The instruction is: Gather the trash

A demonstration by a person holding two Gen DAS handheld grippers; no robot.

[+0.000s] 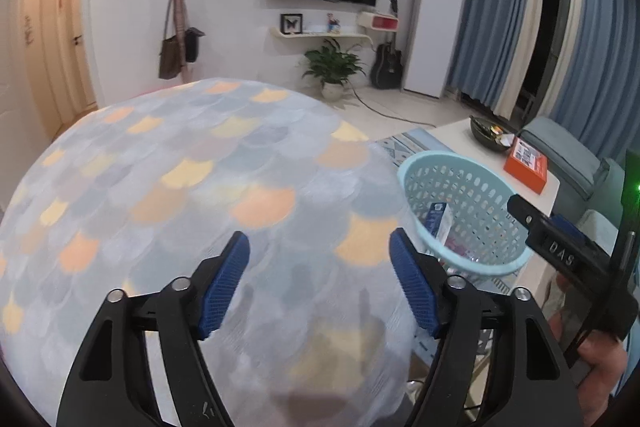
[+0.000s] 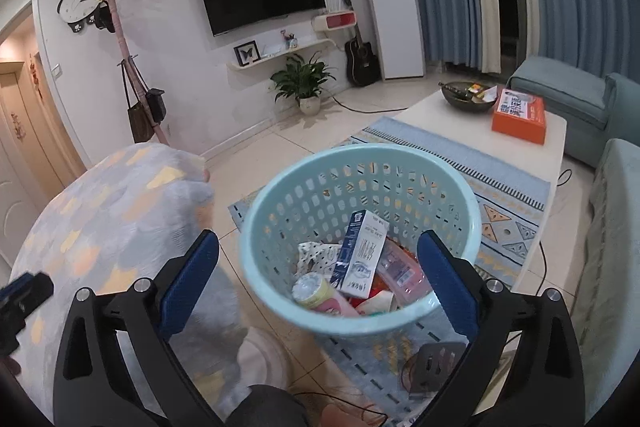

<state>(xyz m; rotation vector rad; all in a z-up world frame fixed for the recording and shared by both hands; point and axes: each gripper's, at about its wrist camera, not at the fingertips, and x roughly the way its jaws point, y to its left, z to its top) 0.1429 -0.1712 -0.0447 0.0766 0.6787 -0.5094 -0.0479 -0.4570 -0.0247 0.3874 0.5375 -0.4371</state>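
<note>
The pale blue basket (image 2: 360, 227) is seen at the centre of the right wrist frame, ringed by bare floor and rug; a white carton (image 2: 362, 253) and wrappers are piled inside. Both the right claw (image 2: 318, 285) and left claw (image 1: 320, 285) are spread wide, with nothing gripped

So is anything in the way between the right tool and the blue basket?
Nothing visible is. The right tool is open and empty above the basket, whose open top shows a carton and wrappers already inside.
</note>
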